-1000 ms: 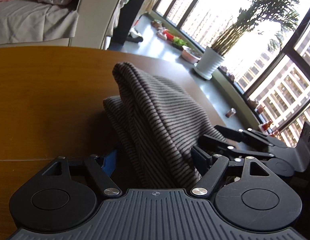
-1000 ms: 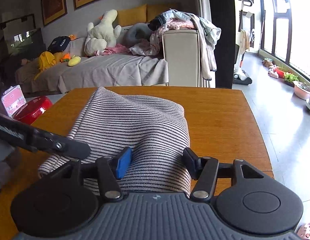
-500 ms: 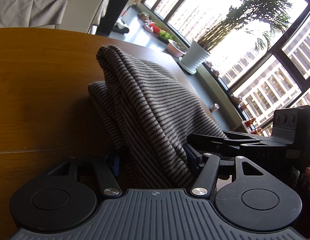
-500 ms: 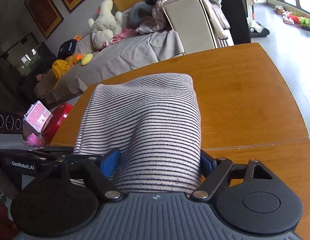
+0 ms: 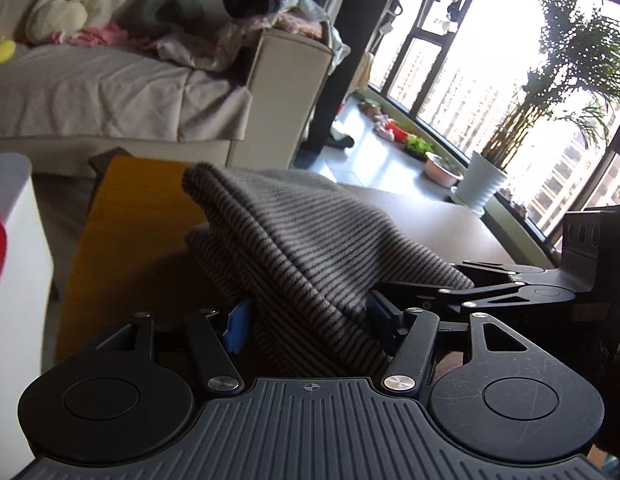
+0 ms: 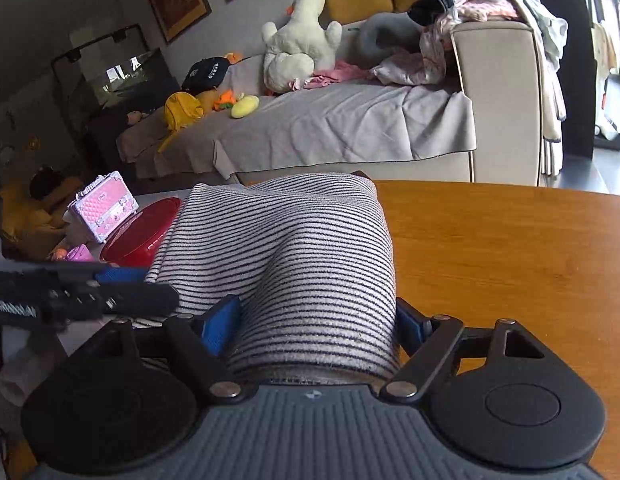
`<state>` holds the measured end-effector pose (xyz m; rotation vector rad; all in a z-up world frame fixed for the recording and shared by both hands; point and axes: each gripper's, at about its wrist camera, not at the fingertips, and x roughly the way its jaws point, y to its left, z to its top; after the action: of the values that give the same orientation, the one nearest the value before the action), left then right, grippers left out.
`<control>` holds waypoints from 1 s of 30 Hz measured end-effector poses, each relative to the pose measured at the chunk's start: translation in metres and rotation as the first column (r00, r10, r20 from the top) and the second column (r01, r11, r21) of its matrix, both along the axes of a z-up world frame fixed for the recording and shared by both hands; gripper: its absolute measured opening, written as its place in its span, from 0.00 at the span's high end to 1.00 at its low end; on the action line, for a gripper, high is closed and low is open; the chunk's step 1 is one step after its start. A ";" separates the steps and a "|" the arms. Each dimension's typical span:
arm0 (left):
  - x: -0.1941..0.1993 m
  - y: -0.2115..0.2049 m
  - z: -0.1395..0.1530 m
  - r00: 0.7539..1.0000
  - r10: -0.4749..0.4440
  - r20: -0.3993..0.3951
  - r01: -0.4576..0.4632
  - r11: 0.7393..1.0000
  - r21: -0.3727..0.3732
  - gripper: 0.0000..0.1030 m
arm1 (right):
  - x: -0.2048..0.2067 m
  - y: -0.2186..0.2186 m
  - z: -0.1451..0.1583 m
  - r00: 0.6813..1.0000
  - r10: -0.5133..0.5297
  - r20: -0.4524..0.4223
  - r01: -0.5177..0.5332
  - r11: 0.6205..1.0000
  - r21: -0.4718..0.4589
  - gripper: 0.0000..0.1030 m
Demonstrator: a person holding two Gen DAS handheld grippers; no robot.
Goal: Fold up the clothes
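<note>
A folded grey knit garment with thin dark stripes (image 5: 310,240) hangs in a thick bundle between both grippers, above the edge of the wooden table (image 6: 489,260). My left gripper (image 5: 310,320) is shut on one end, its blue pads against the fabric. My right gripper (image 6: 315,324) is shut on the rolled end of the garment (image 6: 294,248), pads pressing both sides. Each gripper shows in the other's view: the right one (image 5: 489,292) beside the bundle, the left one (image 6: 90,296) at the garment's left edge.
A sofa (image 6: 329,128) with plush toys and loose clothes stands beyond the table. A red tub (image 6: 138,232) and a pink case (image 6: 102,206) lie low at the left. A white box (image 5: 14,280) is close on the left. A potted plant (image 5: 481,188) stands by the windows.
The left jaws have narrowed onto the garment. Both grippers have swung sideways with the bundle toward the table's edge, so the sofa now fills the left wrist view.
</note>
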<state>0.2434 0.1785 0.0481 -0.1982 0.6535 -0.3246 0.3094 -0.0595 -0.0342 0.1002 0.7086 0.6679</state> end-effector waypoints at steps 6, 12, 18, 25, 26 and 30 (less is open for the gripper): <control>0.022 -0.003 0.034 0.991 -0.042 0.130 0.050 0.997 -0.060 0.36 | -0.027 0.004 0.009 0.995 -0.048 0.083 0.055 0.995 -0.083 0.20; 0.073 -0.015 -0.017 0.997 -0.072 -0.008 0.071 0.996 -0.048 0.35 | -0.070 0.006 0.044 0.964 0.011 0.265 0.025 0.991 -0.132 0.22; 0.084 -0.010 -0.026 0.997 -0.073 -0.013 0.072 0.996 -0.044 0.36 | -0.087 0.051 0.026 0.950 0.212 0.231 -0.171 0.968 -0.186 0.59; 0.081 -0.011 -0.024 0.998 -0.066 -0.013 0.066 0.998 -0.018 0.36 | -0.079 0.040 0.030 0.968 0.180 0.177 -0.165 0.982 -0.096 0.58; 0.081 -0.012 -0.024 0.998 -0.061 -0.013 0.061 0.998 -0.015 0.36 | -0.076 0.033 0.034 0.972 0.170 0.163 -0.161 0.985 -0.070 0.55; 0.062 -0.007 -0.006 1.000 0.013 -0.003 -0.013 0.999 -0.031 0.32 | -0.061 -0.007 0.045 0.990 0.020 0.137 -0.023 0.999 0.023 0.28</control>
<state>0.3049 0.1713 0.0425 -0.2327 0.6504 -0.3220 0.2486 -0.0661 0.0107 0.0689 0.5707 0.6974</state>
